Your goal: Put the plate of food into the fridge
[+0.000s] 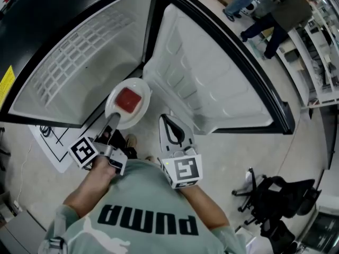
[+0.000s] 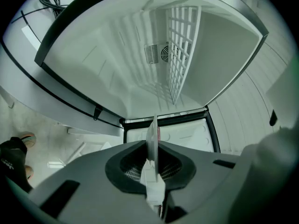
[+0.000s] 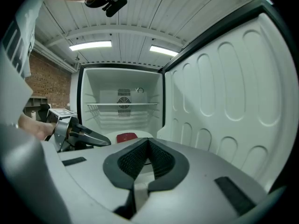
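**A:** On the left, the fridge (image 1: 111, 30) is standing open, and its wire shelf (image 1: 79, 52) is showing inside.

**B:** The left gripper (image 1: 112, 121) is pinching the white plate (image 1: 143, 91) by its near rim. It's holding the plate at the mouth of the fridge, with the red food (image 1: 128, 99) sitting in the middle.

**A:** Just beside it, the right gripper (image 1: 172, 130) is hovering with its jaws pressed together on nothing.

**B:** And further right, the door (image 1: 222, 83) is lying wide open.
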`<state>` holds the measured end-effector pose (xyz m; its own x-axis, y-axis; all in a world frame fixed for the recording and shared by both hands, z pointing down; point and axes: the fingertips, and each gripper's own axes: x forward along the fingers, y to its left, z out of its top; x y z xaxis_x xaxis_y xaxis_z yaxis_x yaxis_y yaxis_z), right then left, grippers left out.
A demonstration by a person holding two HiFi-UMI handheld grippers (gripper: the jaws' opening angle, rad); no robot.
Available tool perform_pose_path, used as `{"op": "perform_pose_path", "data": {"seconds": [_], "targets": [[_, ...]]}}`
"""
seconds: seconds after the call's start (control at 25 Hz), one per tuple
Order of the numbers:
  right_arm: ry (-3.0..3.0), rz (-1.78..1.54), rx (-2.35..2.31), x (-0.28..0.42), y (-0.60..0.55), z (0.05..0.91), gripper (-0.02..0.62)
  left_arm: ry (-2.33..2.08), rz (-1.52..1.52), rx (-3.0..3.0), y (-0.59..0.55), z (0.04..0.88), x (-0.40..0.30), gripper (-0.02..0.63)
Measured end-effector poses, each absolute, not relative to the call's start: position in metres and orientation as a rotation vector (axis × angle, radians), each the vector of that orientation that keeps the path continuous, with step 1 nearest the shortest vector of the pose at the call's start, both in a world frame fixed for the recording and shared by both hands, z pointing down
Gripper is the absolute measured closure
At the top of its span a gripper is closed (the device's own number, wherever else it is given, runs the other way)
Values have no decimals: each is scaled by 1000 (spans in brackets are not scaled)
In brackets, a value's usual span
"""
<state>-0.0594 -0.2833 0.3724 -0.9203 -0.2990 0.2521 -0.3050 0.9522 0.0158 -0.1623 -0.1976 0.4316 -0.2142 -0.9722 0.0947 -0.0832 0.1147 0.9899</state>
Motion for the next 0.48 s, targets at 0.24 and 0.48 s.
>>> {"op": "perform_pose_path", "data": {"seconds": [0.24,0.48], "targets": [[-2851,-8,416,-94,-284,374,591,-1509,-1256,1090,-204,441,-193,569],[-2839,-15,395,-124,-289,383,592,-1510,-1273,1090,-210,450,-214,569]]}}
